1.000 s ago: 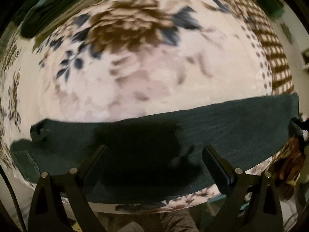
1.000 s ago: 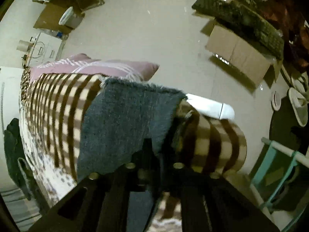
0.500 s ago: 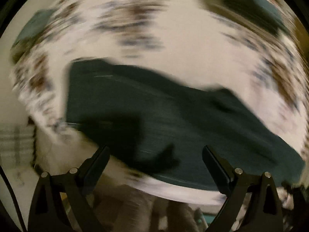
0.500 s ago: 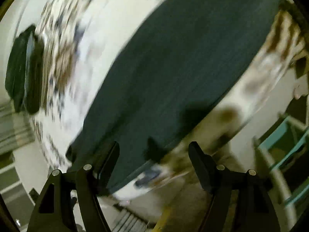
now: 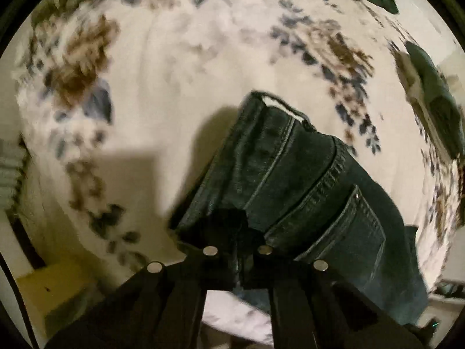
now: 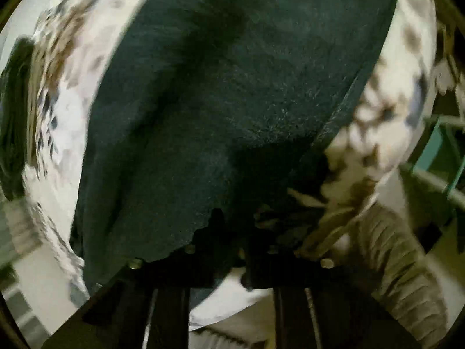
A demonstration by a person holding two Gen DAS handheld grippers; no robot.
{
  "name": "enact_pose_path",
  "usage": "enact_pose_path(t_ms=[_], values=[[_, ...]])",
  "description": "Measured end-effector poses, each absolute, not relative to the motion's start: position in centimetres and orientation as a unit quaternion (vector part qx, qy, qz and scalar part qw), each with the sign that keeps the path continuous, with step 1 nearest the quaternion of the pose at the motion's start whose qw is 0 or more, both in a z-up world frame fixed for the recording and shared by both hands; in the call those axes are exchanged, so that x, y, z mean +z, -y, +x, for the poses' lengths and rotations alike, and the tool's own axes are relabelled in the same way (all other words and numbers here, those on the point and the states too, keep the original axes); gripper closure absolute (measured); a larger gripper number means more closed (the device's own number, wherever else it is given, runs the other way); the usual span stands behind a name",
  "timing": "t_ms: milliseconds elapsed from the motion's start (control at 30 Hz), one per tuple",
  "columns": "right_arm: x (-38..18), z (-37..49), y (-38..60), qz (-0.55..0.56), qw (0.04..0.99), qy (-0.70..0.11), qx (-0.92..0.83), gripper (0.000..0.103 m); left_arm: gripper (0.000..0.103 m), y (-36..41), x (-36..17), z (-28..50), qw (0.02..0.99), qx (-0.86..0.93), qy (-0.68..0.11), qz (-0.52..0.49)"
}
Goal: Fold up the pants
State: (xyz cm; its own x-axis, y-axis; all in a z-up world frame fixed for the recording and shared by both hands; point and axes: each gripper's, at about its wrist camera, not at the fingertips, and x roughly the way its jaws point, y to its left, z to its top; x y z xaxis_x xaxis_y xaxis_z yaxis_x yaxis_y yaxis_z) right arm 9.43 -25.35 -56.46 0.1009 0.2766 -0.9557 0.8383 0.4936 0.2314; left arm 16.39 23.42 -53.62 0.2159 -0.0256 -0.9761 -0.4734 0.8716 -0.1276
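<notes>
left gripper [image 5: 237, 232] clenching the waistband edge of the dark jeans [image 5: 305, 180] | right gripper [image 6: 232, 232] gripping the jeans' frayed hem, jaws closed | jeans lying across the floral bedspread [image 5: 162, 93] | folded dark garment [image 5: 436, 99] sitting far right

Left wrist view looks steeply down, close over the pants [image 5: 305, 180], waistband running toward 11 o'clock, flowered bedspread [image 5: 162, 87] filling the rest. Right wrist view sits nearer still, dark cloth [image 6: 232, 101] filling the centre. Both share pants and bedspread [image 6: 386, 122].
</notes>
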Motion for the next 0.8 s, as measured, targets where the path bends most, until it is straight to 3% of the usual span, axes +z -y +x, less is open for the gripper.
enact_pose_path(t_ms=[133,267,333,367,400,433,467,567,733,767,800], values=[[-54.9,8.9,24.2,0.397,0.608,-0.650,-0.223,0.092,0.103,-25.2,-53.3,14.3,0.747,0.165,-0.620,-0.175],[-55.3,11.0,22.7,0.309,0.593,-0.718,-0.193,0.081,0.098,-24.9,-53.6,13.8,0.730,0.149,-0.645,-0.170],[-53.0,12.9,20.7,0.268,0.610,-0.731,-0.147,0.073,0.072,-23.2,-52.7,14.5,0.732,0.126,-0.652,-0.153],[-51.5,14.0,19.4,0.261,0.624,-0.728,-0.112,0.057,0.065,-22.4,-52.0,15.0,0.738,0.114,-0.649,-0.145],[-50.3,15.3,17.9,0.256,0.632,-0.728,-0.073,0.041,0.049,-21.7,-51.4,15.5,0.746,0.105,-0.644,-0.132],[-49.6,16.5,16.6,0.248,0.637,-0.729,-0.041,0.036,0.034,-20.6,-50.8,16.3,0.755,0.097,-0.639,-0.113],[-49.0,18.5,14.5,0.230,0.644,-0.729,0.003,0.034,0.030,-19.8,-50.4,16.9,0.764,0.088,-0.631,-0.102],[-49.3,24.7,8.4,0.169,0.643,-0.740,0.104,0.034,0.028,-17.9,-50.1,19.4,0.781,0.076,-0.615,-0.075],[-55.2,30.5,0.7,0.001,0.594,-0.785,0.179,0.035,0.028,-15.2,-51.7,22.4,0.770,0.070,-0.631,-0.070],[-55.3,31.3,0.5,-0.005,0.594,-0.784,0.183,0.058,0.028,-15.1,-52.0,22.4,0.767,0.070,-0.634,-0.070],[-54.9,31.6,0.6,-0.001,0.598,-0.781,0.182,0.089,0.028,-15.0,-52.3,22.5,0.764,0.071,-0.638,-0.069]])
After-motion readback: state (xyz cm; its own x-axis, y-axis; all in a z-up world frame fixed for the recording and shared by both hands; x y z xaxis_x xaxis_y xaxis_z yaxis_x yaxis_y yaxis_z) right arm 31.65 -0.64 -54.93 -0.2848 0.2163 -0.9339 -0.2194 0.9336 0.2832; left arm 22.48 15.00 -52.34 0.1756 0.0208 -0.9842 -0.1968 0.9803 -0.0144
